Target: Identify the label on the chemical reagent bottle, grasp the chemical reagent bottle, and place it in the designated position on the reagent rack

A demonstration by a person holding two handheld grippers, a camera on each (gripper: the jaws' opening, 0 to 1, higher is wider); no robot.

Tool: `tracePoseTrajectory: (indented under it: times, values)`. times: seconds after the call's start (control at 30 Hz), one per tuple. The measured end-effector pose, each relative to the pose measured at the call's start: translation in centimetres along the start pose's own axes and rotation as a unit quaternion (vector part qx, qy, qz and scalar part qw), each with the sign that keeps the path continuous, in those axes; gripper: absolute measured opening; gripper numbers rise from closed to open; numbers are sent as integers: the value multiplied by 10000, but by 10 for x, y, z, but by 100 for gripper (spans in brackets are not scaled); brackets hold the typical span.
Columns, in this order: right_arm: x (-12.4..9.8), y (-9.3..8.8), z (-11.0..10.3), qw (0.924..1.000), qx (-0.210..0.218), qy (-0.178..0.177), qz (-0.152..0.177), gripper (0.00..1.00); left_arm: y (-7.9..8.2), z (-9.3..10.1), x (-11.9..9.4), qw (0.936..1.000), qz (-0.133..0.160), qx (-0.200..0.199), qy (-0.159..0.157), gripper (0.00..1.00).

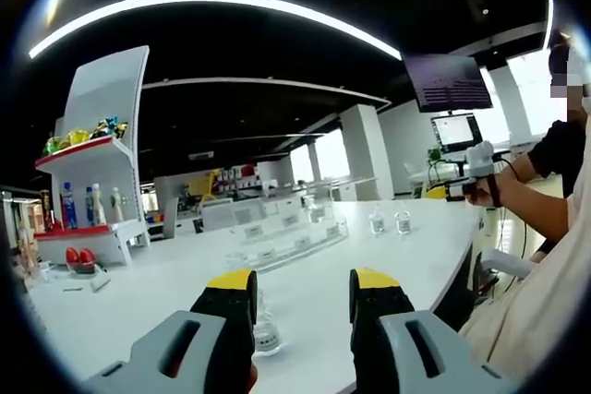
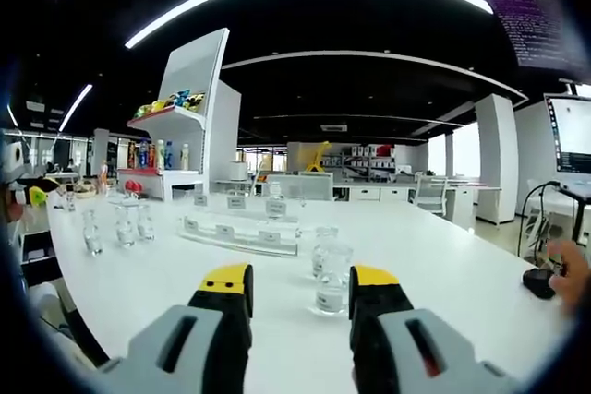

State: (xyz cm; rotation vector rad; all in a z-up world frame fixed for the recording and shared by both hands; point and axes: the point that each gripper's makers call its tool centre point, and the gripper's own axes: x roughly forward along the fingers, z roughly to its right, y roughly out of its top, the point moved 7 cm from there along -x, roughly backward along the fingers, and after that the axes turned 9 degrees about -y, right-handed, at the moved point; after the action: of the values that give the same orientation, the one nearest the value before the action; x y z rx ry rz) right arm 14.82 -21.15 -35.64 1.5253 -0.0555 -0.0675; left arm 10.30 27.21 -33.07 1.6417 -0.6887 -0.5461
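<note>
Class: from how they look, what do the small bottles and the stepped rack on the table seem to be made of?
Bottles: clear glass or plastic, since the table shows through them; which one is unclear. Rack: transparent, probably acrylic, with see-through tiers, glossy edges and white label cards.

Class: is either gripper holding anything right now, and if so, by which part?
Nothing is held. Left gripper and right gripper are both open; bottles stand untouched on the table.

Bare surface lay open right of the clear rack. Two small bottles stood just in front of the rack, blocking that approach; three more bottles stood left of it.
</note>
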Motion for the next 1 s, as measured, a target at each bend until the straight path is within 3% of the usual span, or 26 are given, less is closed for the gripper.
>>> tracePoseTrajectory:
  times: [1.0]
  values:
    - [40, -18, 11, 9991, -149, -266, -298, 41, -1, 1, 4, 10000, -48, 1, -35, 41]
